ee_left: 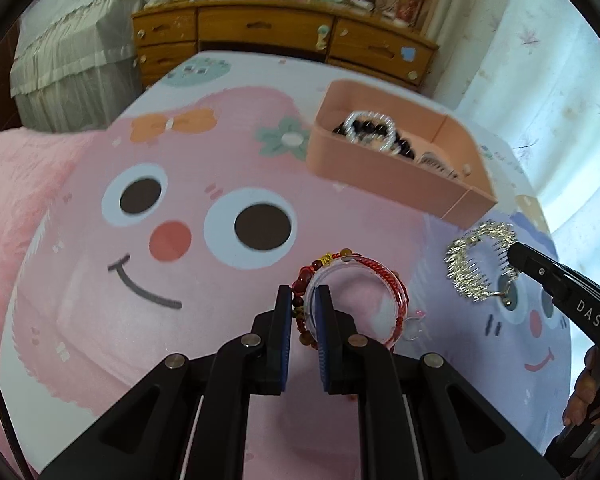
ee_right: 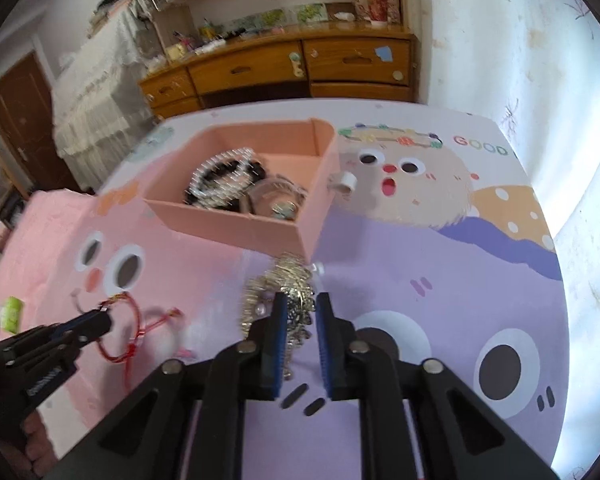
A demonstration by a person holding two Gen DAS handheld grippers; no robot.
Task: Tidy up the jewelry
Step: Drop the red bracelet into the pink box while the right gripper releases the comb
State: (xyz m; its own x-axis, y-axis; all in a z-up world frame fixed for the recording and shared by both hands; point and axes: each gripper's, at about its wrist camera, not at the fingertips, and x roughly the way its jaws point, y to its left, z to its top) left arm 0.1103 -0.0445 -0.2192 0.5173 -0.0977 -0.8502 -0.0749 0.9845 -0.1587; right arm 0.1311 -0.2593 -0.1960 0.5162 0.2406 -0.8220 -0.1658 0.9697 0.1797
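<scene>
My left gripper (ee_left: 304, 300) is shut on a bunch of bracelets (ee_left: 356, 276): red beads, a clear bangle and a red cord loop, held just over the cartoon bedsheet (ee_left: 140, 280). In the right wrist view the left gripper (ee_right: 100, 320) shows at the left with the red cord bracelets (ee_right: 128, 328) hanging from it. My right gripper (ee_right: 302, 308) is shut on a silver comb ornament (ee_right: 288, 292); in the left wrist view the right gripper (ee_left: 516, 254) holds the silver ornament (ee_left: 472, 264) by one end. A pink box (ee_left: 380, 168) beyond holds pearl and dark bead bracelets (ee_left: 370, 120).
The pink box (ee_right: 228, 226) has a divider and a second compartment with metal pieces. A small white ring (ee_right: 346, 182) lies beside it, a green object (ee_right: 12, 312) at the far left. A wooden dresser (ee_left: 268, 28) stands past the bed, lace-covered furniture (ee_left: 72, 52) to its left.
</scene>
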